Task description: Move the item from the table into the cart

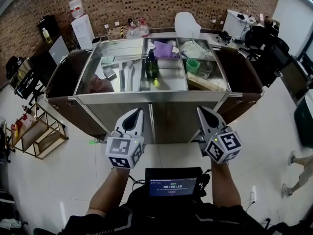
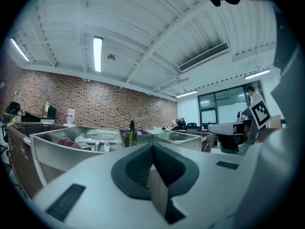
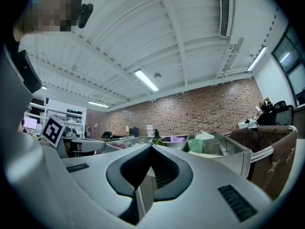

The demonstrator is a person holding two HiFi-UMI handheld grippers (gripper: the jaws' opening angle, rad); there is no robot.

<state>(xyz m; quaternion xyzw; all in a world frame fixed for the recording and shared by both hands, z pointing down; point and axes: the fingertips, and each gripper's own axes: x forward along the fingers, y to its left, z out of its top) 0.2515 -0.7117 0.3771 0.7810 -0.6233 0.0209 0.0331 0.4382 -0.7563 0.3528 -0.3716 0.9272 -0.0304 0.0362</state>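
Observation:
A steel cart [image 1: 152, 98] with several compartments stands straight ahead. It holds a dark green pump bottle [image 1: 151, 65], a purple cup [image 1: 164, 49], a green cup [image 1: 192, 65] and a clear glass [image 1: 205, 68]. Brown tables [image 1: 62, 77] flank it on both sides. My left gripper [image 1: 139, 111] and right gripper [image 1: 200, 109] hover side by side just short of the cart's near wall, both pointing level at it. Each is shut with nothing between its pads. In the left gripper view the left gripper [image 2: 153, 145] points at the bottle [image 2: 131, 135]. In the right gripper view the right gripper [image 3: 152, 147] sits below the bottle [image 3: 155, 138].
A low wooden shelf trolley [image 1: 40, 137] stands on the floor at the left. A water dispenser [image 1: 80, 26] and a white chair [image 1: 187, 23] are beyond the cart. A person's legs [image 1: 298, 173] show at the right edge. A small screen [image 1: 172, 185] hangs at my chest.

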